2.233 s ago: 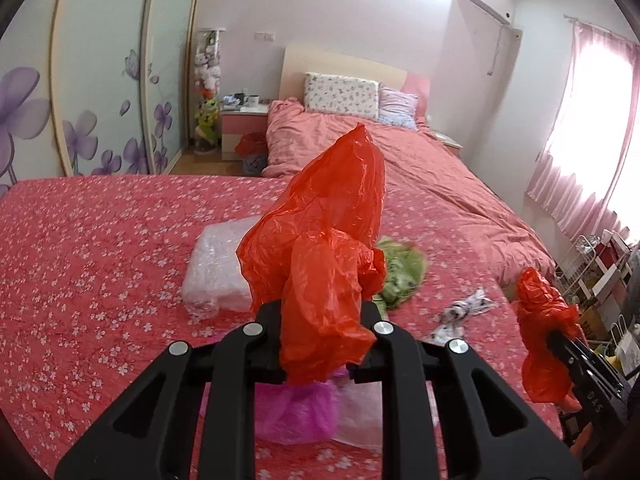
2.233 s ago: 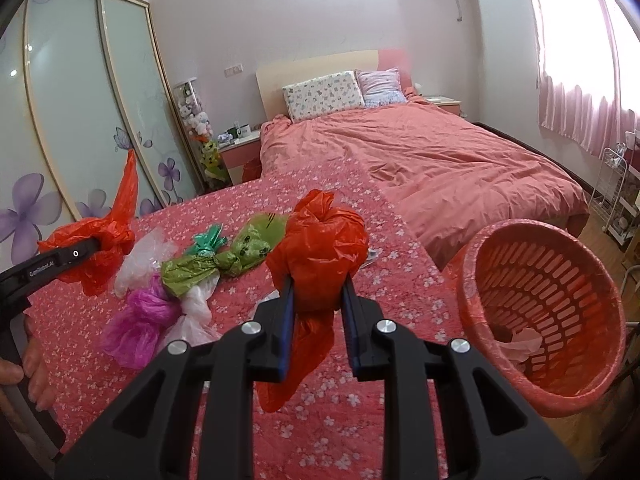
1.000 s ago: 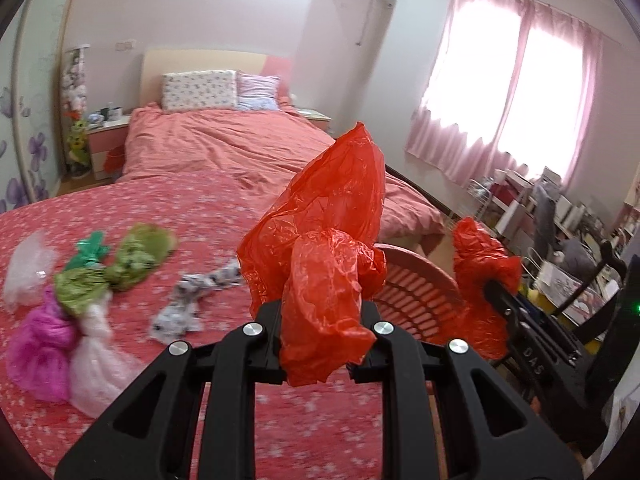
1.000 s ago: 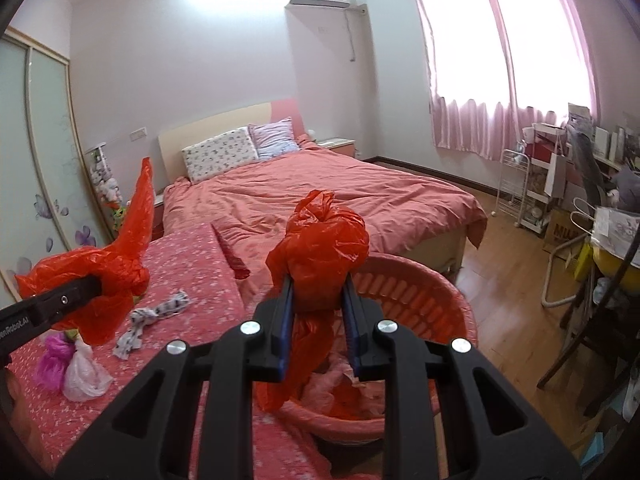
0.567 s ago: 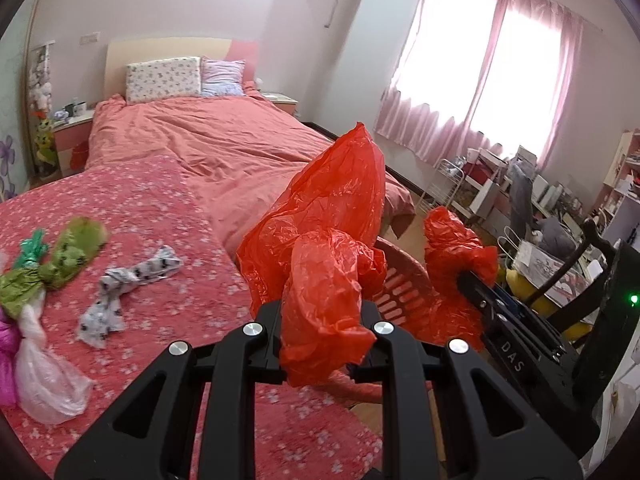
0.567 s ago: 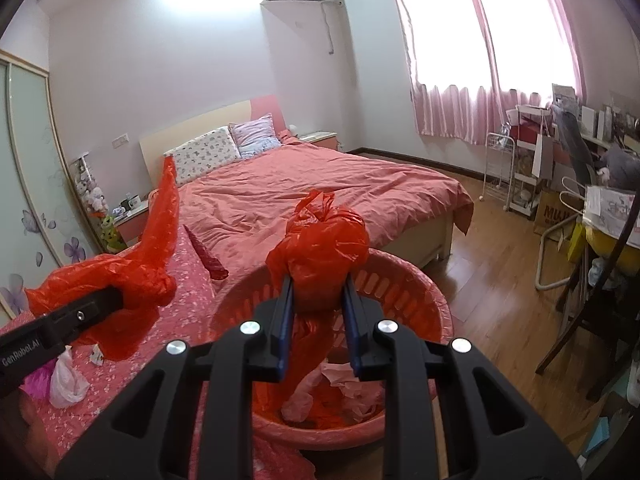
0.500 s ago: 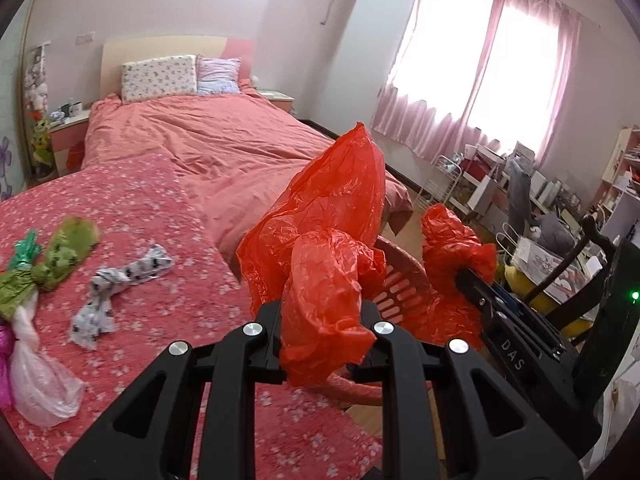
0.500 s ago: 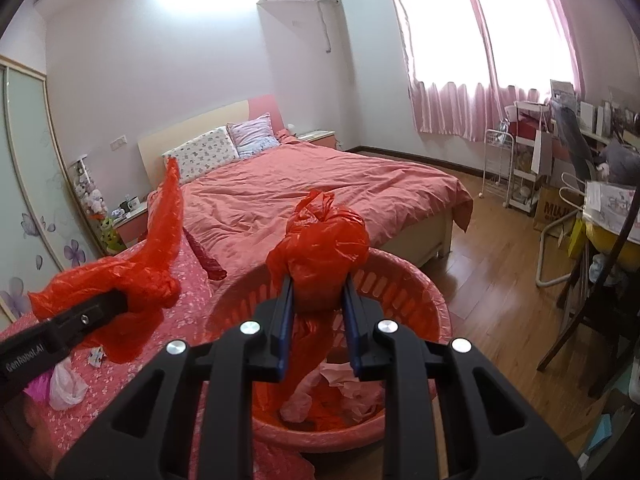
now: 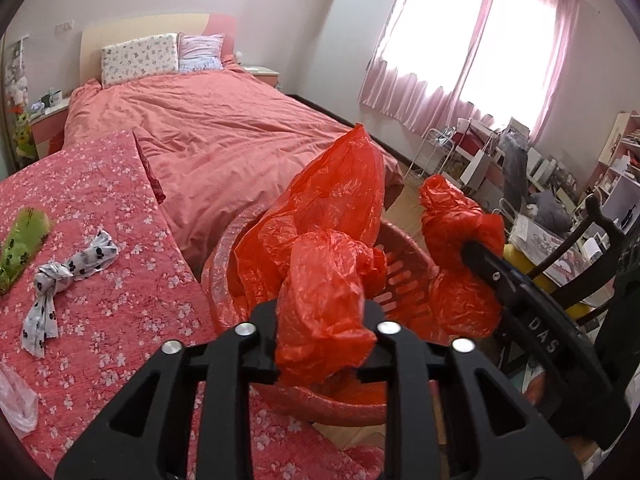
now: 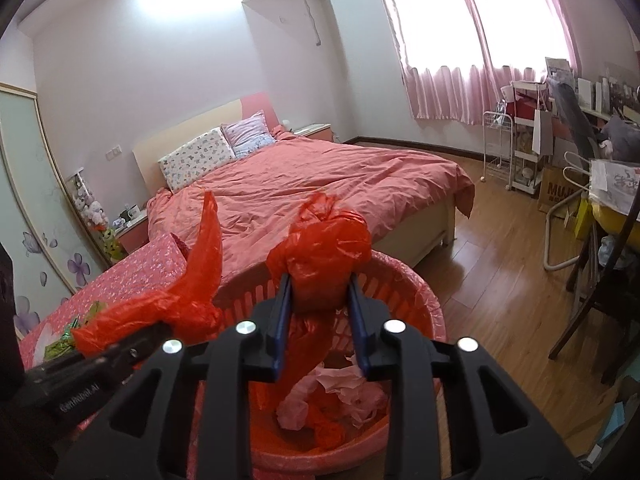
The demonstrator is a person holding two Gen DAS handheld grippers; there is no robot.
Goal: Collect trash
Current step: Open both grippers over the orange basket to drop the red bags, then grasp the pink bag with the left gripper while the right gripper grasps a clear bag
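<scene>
Left of my view, trash not yet collected lies on the floral bedspread (image 9: 100,280): a green bag (image 9: 24,236), a black-and-white spotted bag (image 9: 60,276) knotted beside it, and a pale pink bag (image 9: 14,404) at the frame's edge. That makes at least 3 pieces left.

Centre: my left gripper (image 9: 326,346) has a crumpled red plastic bag (image 9: 320,248) between its fingers. Its jaws have just been opening, yet the bag hangs there, bulging against both sides, so I judge it barely held and about to drop. It hangs above the red laundry basket (image 10: 404,280), which stands on the floor by the bedspread's edge.

Right: my right gripper (image 10: 320,320) carries a second red bag (image 10: 324,248), knotted into a ball. Its jaws have likewise just been opening; the blue pads flank the ball closely, contact uncertain. Basket directly below.

Basket already holds pink and red scraps (image 10: 336,392). Judgement: these 2 bags are at release, then back for the rest.
</scene>
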